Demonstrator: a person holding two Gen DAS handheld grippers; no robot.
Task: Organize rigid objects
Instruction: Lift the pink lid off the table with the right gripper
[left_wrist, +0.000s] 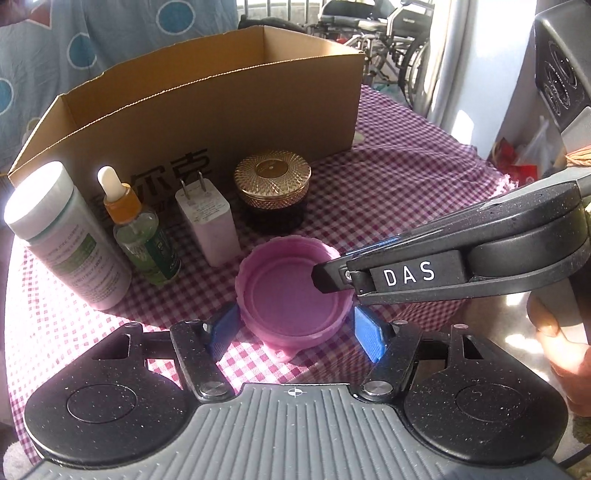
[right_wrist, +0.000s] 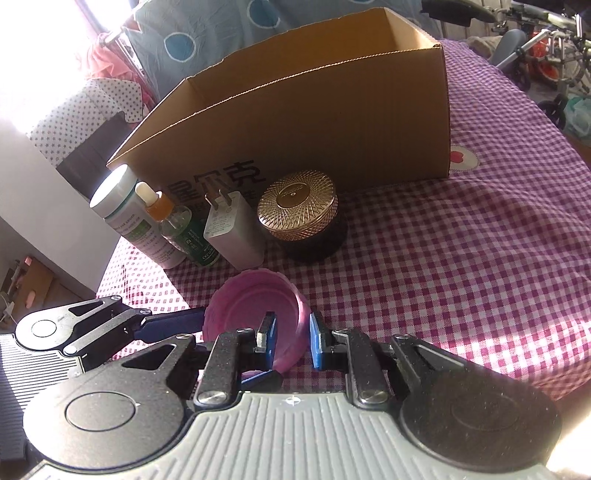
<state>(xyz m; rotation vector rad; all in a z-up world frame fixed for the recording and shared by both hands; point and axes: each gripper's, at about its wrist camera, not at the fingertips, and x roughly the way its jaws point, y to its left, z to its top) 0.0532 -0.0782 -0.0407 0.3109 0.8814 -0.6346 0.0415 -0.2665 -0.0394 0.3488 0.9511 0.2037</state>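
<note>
A pink round lid (left_wrist: 291, 291) lies hollow side up on the checked cloth, tilted; it also shows in the right wrist view (right_wrist: 258, 314). My left gripper (left_wrist: 293, 332) straddles it, blue pads close to both sides, a small gap showing. My right gripper (right_wrist: 293, 341) has one finger inside the lid and one outside its right wall, pads close to the rim; it enters the left wrist view from the right (left_wrist: 332, 277). Behind stand a white bottle (left_wrist: 66, 236), a dropper bottle (left_wrist: 142, 232), a white charger (left_wrist: 207, 221) and a gold-lidded jar (left_wrist: 273, 188).
An open cardboard box (left_wrist: 207, 110) stands behind the row of objects; it also shows in the right wrist view (right_wrist: 295, 122). The purple checked tablecloth (right_wrist: 461, 258) stretches to the right. A wheelchair (left_wrist: 388, 40) stands beyond the table.
</note>
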